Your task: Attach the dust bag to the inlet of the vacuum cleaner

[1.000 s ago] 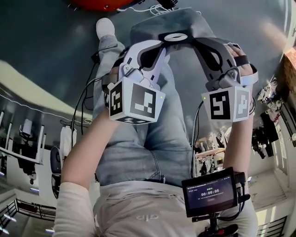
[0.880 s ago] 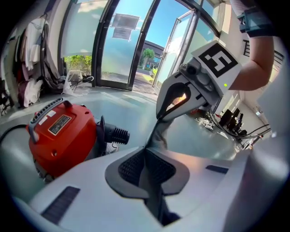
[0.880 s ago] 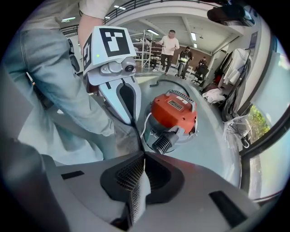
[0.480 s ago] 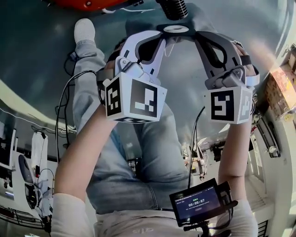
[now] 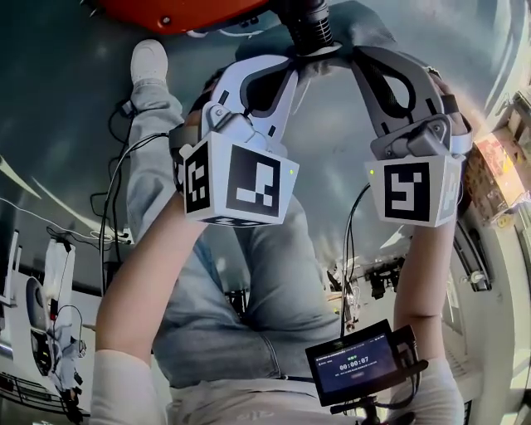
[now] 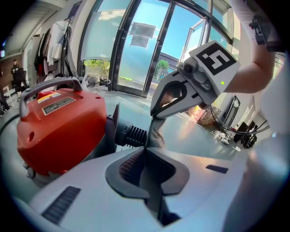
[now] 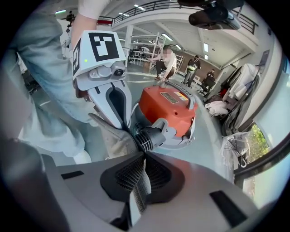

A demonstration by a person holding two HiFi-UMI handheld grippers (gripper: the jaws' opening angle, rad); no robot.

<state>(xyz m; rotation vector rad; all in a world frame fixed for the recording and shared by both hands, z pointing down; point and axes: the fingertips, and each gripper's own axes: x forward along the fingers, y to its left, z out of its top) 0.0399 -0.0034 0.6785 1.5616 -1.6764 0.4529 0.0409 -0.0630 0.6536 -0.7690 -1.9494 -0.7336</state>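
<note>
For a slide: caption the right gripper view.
Left gripper and right gripper hold dust bag near red vacuum cleaner's inlet.

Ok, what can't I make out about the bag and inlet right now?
- Mouth of the dust bag: edge-on in both gripper views; the inlet overlaps it in the head view.
- Whether the inlet is inside it: cannot tell.
- Vacuum cleaner: cut off by head view's top edge.

The head view's top edge cuts off the vacuum cleaner (image 5: 182, 10).

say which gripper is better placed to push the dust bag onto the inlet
right gripper, probably: the inlet sits straight ahead of its jaws; from the left gripper it's off to one side
</note>
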